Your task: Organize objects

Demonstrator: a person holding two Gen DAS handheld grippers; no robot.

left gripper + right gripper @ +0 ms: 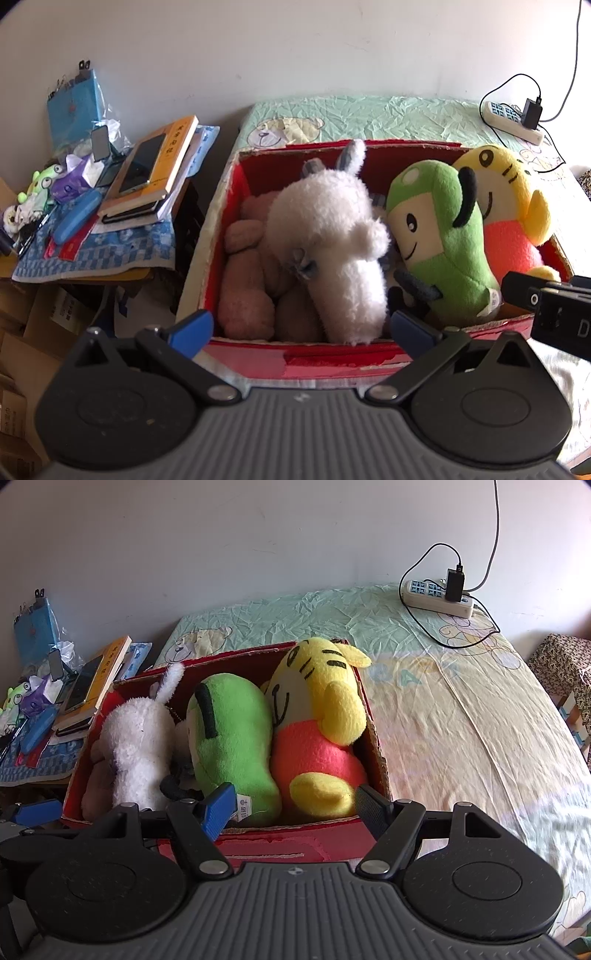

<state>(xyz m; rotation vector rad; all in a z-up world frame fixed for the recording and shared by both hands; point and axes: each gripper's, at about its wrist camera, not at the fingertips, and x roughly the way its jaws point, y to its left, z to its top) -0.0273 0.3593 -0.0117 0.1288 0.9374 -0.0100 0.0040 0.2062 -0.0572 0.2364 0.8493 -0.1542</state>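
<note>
Where box (321, 843) sits, green plush (236, 738) lies lengthwise (head probably wallward).

A box (325, 843) on a bed (461, 709) holds four soft toys in a row: bear (243, 295) at 9 o'clock, then rabbit (332, 236), pea (232, 734) and tiger (317, 723) at 3 o'clock. A power strip (437, 600) lies at 1 o'clock behind the box.

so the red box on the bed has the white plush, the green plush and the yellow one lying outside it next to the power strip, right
Not quite: the yellow plush is inside the red box, pressed against the green plush, with the white plush beside that. The power strip lies apart on the bed. The right wrist view shows it.
</note>
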